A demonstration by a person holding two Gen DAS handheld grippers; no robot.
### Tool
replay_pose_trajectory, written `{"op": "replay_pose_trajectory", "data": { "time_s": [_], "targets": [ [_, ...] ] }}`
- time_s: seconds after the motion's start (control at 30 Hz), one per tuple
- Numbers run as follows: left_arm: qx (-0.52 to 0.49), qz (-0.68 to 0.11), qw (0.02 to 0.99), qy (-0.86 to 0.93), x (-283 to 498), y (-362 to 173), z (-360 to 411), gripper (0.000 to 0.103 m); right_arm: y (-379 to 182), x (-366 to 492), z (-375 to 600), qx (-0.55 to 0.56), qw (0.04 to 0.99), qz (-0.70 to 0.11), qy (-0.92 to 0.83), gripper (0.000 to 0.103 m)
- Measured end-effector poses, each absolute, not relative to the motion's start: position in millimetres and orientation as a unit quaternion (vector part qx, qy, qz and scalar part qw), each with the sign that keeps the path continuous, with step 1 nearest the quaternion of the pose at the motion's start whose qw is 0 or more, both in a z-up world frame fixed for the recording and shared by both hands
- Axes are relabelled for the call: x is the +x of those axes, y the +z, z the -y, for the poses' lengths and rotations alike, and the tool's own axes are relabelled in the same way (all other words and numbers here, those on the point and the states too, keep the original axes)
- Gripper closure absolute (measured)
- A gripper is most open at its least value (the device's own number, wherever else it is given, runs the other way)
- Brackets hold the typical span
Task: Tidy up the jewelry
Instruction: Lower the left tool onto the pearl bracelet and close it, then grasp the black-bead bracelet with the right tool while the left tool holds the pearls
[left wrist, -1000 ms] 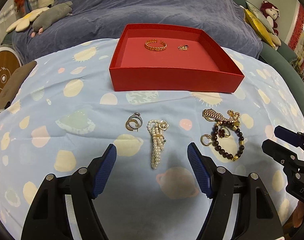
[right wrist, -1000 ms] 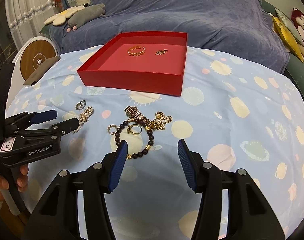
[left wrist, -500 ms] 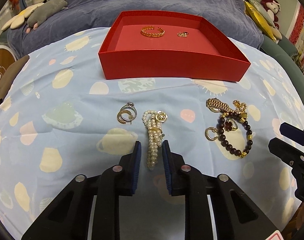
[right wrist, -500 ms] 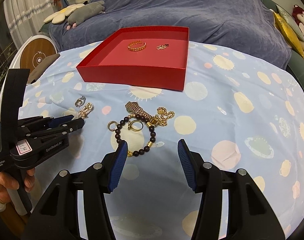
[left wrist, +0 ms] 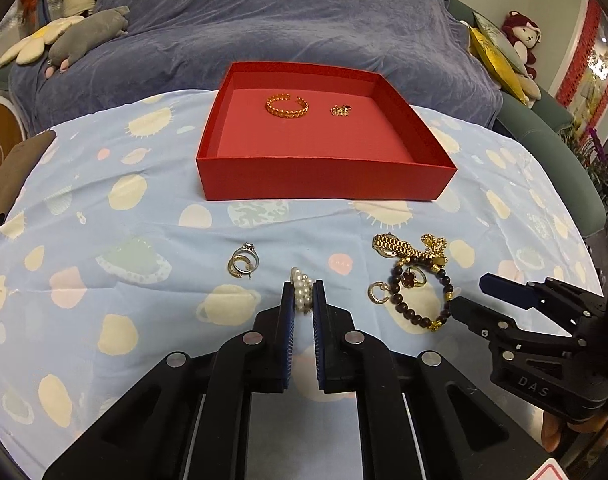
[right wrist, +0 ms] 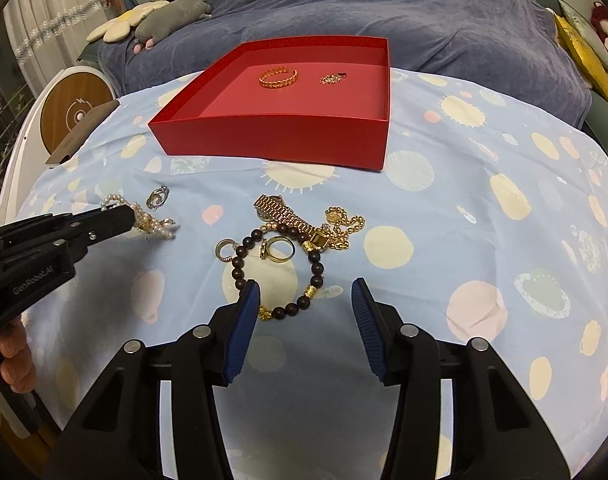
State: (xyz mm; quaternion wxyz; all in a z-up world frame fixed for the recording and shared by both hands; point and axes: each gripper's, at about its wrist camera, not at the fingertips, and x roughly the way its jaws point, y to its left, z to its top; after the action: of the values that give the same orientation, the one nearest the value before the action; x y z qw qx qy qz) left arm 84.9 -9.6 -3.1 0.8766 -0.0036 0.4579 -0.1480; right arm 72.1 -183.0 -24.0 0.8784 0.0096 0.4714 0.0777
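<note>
My left gripper (left wrist: 303,292) has its jaws closing, with the pads pressed on the white pearl bracelet (left wrist: 300,280), which hangs bunched just above the cloth. In the right wrist view the pearl bracelet (right wrist: 159,227) dangles from the left gripper (right wrist: 123,216). My right gripper (right wrist: 305,296) hovers low with its jaws closing. The lower arc of the dark bead bracelet (right wrist: 239,268) lies between them, untouched. The red box (left wrist: 324,178) behind holds a gold bangle (left wrist: 287,105) and a small gold pendant (left wrist: 341,110).
Two rings (left wrist: 243,266) lie left of the pearls. A gold link band (right wrist: 277,210), gold chain (right wrist: 344,224) and loose rings (right wrist: 281,250) tangle with the bead bracelet. A blue-covered sofa (left wrist: 263,20) with plush toys stands beyond the patterned cloth (left wrist: 103,240).
The left jaws have shut on the pearl bracelet and lifted it off the cloth. The right jaws have narrowed a little over the bead bracelet.
</note>
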Motion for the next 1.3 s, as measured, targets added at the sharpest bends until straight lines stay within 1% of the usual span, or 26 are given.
{"op": "replay_pose_trajectory", "data": {
  "time_s": [0.07, 0.13, 0.23, 0.3, 0.43, 0.47, 0.53, 0.57, 0.63, 0.73, 0.83, 0.93, 1.0, 1.03, 1.27, 1.3],
  "targets": [
    [-0.008, -0.456, 0.878, -0.148, 85.0, 0.0, 7.7, 0.097, -27.2, 74.7, 182.5, 0.01, 0.877, -0.475, 0.078, 0.066],
    [-0.01, -0.454, 0.878, -0.15, 84.8, 1.4, 6.0, 0.099, -30.0, 76.8, 181.5, 0.011, 0.874, -0.479, 0.08, 0.069],
    [-0.011, -0.452, 0.879, -0.151, 84.6, 2.6, 5.3, 0.1, -32.8, 79.5, 180.0, 0.006, 0.875, -0.478, 0.078, 0.07],
    [-0.011, -0.451, 0.879, -0.152, 84.2, 2.8, 4.7, 0.103, -34.1, 81.5, 180.3, 0.004, 0.875, -0.478, 0.074, 0.072],
    [-0.013, -0.447, 0.881, -0.154, 83.0, 5.6, 1.5, 0.103, -36.2, 86.7, 183.0, 0.01, 0.875, -0.479, 0.07, 0.074],
    [-0.014, -0.445, 0.882, -0.154, 82.3, 6.4, 0.3, 0.103, -36.7, 88.4, 182.9, 0.01, 0.875, -0.479, 0.071, 0.078],
    [-0.015, -0.443, 0.883, -0.155, 81.6, 8.5, -0.9, 0.103, -38.8, 90.6, 181.6, 0.008, 0.873, -0.482, 0.072, 0.083],
    [-0.015, -0.442, 0.883, -0.155, 80.9, 9.0, -1.4, 0.103, -40.3, 91.3, 181.1, 0.007, 0.872, -0.484, 0.071, 0.085],
    [-0.015, -0.443, 0.883, -0.154, 80.4, 8.6, -2.6, 0.103, -42.8, 91.9, 180.3, 0.004, 0.871, -0.487, 0.07, 0.086],
    [-0.015, -0.462, 0.873, -0.154, 81.8, 1.6, -2.6, 0.103, -44.0, 92.0, 179.2, -0.003, 0.871, -0.486, 0.069, 0.094],
    [-0.011, -0.473, 0.869, -0.148, 83.9, -8.9, -2.2, 0.101, -43.3, 92.0, 177.7, -0.006, 0.871, -0.485, 0.069, 0.096],
    [-0.01, -0.477, 0.867, -0.144, 87.5, -17.8, -1.0, 0.095, -42.2, 91.2, 175.6, -0.005, 0.871, -0.485, 0.072, 0.096],
    [-0.011, -0.481, 0.865, -0.141, 89.8, -23.3, 0.6, 0.074, -40.6, 90.2, 174.2, -0.005, 0.872, -0.484, 0.075, 0.096],
    [-0.014, -0.481, 0.865, -0.141, 90.6, -25.4, 1.3, 0.072, -39.6, 89.5, 173.7, -0.005, 0.872, -0.483, 0.076, 0.096],
    [0.007, -0.49, 0.86, -0.14, 98.0, -44.1, 13.8, 0.071, -36.2, 89.4, 177.3, 0.004, 0.874, -0.481, 0.074, 0.096],
    [0.011, -0.491, 0.86, -0.137, 98.5, -46.3, 14.9, 0.075, -35.0, 89.1, 178.0, 0.005, 0.874, -0.48, 0.074, 0.096]
  ]
}}
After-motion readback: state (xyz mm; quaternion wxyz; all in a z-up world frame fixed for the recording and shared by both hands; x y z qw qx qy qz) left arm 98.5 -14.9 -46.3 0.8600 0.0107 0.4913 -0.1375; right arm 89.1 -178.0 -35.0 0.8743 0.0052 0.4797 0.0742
